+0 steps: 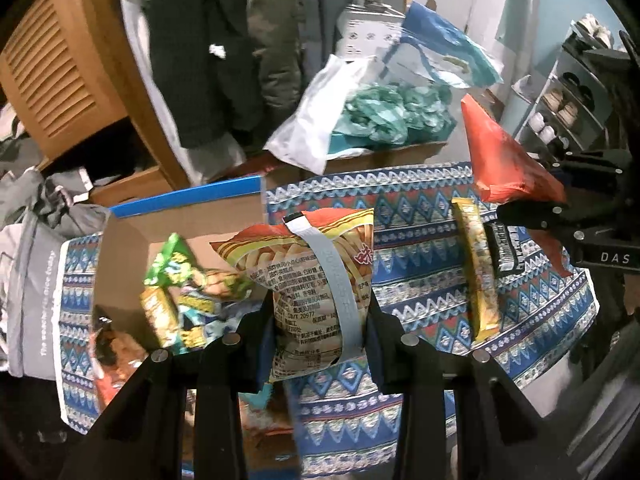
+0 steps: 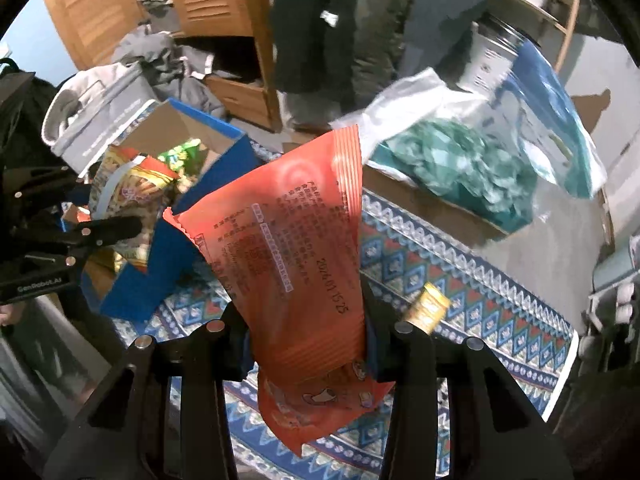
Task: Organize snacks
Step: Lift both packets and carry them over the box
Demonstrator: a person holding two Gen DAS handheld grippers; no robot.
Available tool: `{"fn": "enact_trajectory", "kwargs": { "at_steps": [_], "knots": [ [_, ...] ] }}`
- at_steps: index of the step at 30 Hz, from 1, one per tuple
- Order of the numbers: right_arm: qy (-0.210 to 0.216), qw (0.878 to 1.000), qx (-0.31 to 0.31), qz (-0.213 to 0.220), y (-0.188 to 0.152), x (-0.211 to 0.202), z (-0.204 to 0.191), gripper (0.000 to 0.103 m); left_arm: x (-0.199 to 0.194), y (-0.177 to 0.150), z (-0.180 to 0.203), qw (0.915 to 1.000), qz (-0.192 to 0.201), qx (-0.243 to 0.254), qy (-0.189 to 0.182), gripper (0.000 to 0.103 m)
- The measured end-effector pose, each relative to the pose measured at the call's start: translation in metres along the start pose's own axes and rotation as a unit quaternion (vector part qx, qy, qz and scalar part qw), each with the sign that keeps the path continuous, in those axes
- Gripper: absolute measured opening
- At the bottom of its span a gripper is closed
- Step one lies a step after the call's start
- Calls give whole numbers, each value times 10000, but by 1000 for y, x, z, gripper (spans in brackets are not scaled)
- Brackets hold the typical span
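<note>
My left gripper is shut on a yellow-and-red snack bag and holds it upright above the patterned cloth, just right of an open blue-edged cardboard box. Green snack packs lie in that box. My right gripper is shut on an orange-red snack bag and holds it above the cloth. That bag also shows in the left wrist view. The box and the left gripper's bag show at left in the right wrist view.
A yellow snack bar and a dark bar lie on the cloth; the yellow one also shows in the right wrist view. Behind stands a cardboard box with plastic bags. A wooden wardrobe and a shoe rack are around.
</note>
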State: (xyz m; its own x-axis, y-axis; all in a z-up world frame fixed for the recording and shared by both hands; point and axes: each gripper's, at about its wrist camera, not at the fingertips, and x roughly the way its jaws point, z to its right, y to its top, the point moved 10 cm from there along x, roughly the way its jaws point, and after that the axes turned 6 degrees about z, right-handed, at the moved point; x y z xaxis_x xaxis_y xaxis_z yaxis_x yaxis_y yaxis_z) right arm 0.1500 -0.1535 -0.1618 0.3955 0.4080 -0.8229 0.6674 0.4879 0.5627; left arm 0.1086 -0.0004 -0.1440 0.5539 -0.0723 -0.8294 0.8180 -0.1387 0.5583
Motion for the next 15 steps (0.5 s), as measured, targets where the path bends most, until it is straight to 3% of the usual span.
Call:
{"fn": "enact_trajectory", "kwargs": {
  "at_steps": [15],
  "knots": [
    [347, 9986, -369, -128, 41, 36, -71, 40, -24, -12, -87, 9982, 106, -454, 365, 38]
  ]
}}
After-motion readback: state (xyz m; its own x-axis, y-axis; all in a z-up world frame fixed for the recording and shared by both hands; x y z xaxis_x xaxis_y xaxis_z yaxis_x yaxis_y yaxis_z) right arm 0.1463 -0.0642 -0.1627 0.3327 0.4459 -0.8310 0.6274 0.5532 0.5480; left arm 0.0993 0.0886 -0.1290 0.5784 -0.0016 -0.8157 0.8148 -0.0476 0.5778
